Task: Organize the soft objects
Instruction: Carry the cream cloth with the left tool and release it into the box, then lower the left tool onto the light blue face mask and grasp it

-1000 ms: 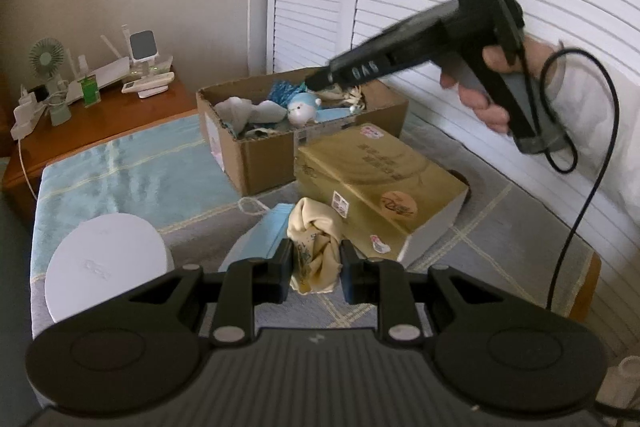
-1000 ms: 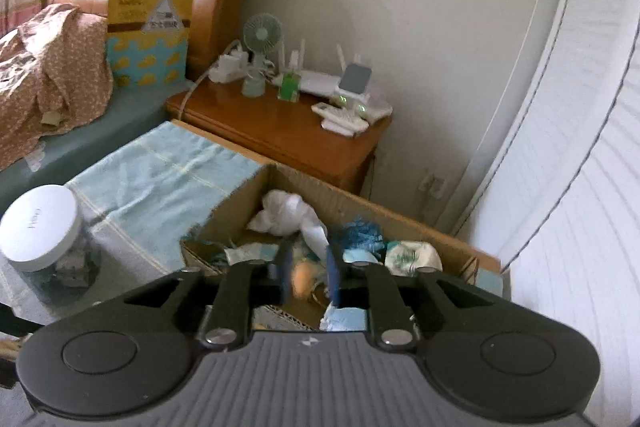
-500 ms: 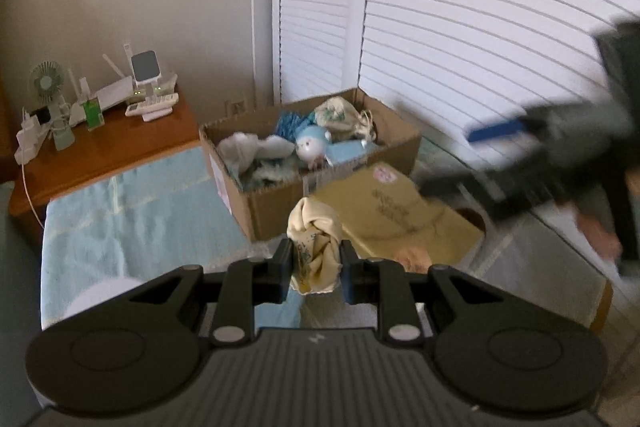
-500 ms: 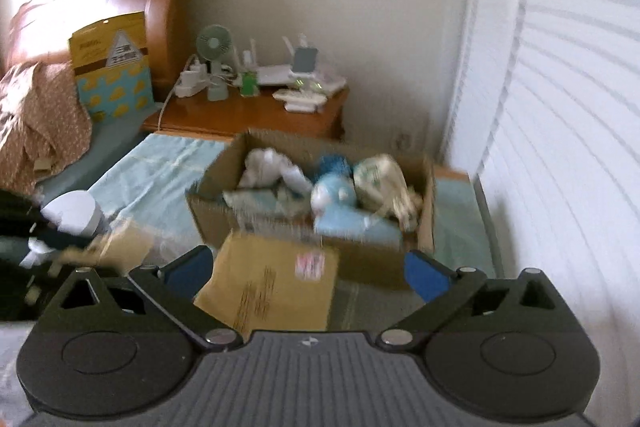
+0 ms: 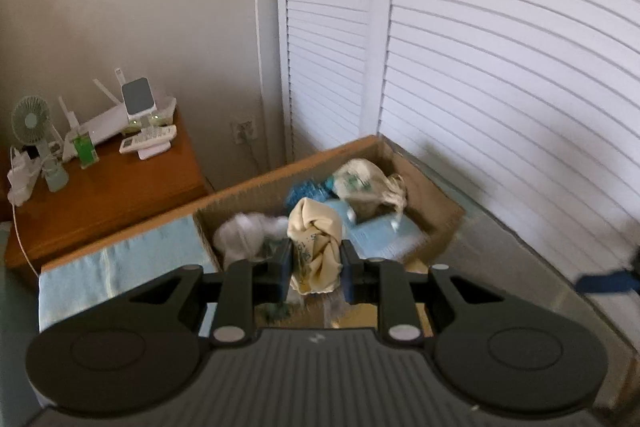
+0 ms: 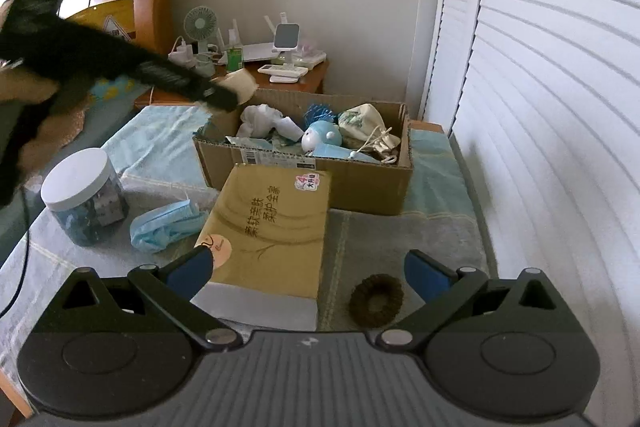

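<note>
So the left gripper (image 5: 314, 263) has its jaws pinched tight on a cream cloth bundle (image 5: 315, 239), knotted up and bulging out above and below the pads. It hangs over the cardboard box (image 5: 436, 227), roughly above the near-left part where a white crumpled thing (image 5: 240, 231) sits. The right gripper (image 6: 306, 269) is spread as wide as it goes with nothing between the blue pads, hovering above the yellow tissue pack (image 6: 268, 223) and just next to a brown scrunchie (image 6: 376, 301) on the bed cover (image 6: 408, 239).

Handling-wise, I'd guess the bundle weighs next to nothing and squishes easily, so grabbing it around the thick knotted middle like this seems right; a loose corner would probably just slip or unravel. Not fragile at all, a drop into the box should be fine.

Further out: the box already holds a blue round-headed toy (image 6: 322, 139), a drawstring pouch (image 6: 366, 125) and something blue and spiky. A blue face mask (image 6: 164, 225) and a white-lidded jar (image 6: 82, 193) sit left of the tissue pack.
</note>
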Tool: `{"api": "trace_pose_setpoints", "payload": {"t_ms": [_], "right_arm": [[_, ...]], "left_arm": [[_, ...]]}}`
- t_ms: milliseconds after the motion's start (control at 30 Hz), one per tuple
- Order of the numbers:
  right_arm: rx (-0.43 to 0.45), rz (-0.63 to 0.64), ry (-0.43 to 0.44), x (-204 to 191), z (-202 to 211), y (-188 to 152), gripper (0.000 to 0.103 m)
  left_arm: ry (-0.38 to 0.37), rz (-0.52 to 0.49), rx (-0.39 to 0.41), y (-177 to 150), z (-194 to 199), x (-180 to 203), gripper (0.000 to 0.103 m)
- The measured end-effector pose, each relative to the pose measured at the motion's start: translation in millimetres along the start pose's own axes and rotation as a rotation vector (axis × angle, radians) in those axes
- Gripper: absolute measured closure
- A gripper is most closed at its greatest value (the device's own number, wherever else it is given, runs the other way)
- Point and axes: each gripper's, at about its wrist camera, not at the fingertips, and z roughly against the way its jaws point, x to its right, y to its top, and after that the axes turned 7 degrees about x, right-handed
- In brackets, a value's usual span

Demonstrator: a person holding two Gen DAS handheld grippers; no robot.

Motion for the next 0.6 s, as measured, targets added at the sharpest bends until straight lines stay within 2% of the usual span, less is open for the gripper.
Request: {"api": "trace_pose_setpoints", "payload": {"t_ms": [33,67,100,133,200,600], "right_arm": [[0.003,0.0,0.0,0.8,0.6,0.4,0.0],[0.007,-0.002,-0.002,1.7,1.7,0.2,0.0],[0.01,-0.004,-0.004,2.9,2.9,0.5,0.0],[0.012,-0.007,-0.005,4.1,3.6,0.0,0.0],[0.01,-0.008,-0.009,6.1,5.7,-1.1,0.0],[0.025,-0.03,-0.024,11.6,16.5,-6.3,0.0]], "left_arm": [[0.004,0.003,0.005,2.8,-4.7,-0.1,0.072],[0.012,0.005,0.012,5.0,-8.4,-0.8,0.049],[0.027,0.011,0.023,6.5,-10.1,-1.0,0.036],[0.046,0.022,0.035,7.2,-10.1,-1.5,0.013],[0.072,0.034,0.065,6.9,-5.3,-1.4,0.01],[0.071,-0.007,0.059,-20.0,39.4,11.2,0.004]]}}
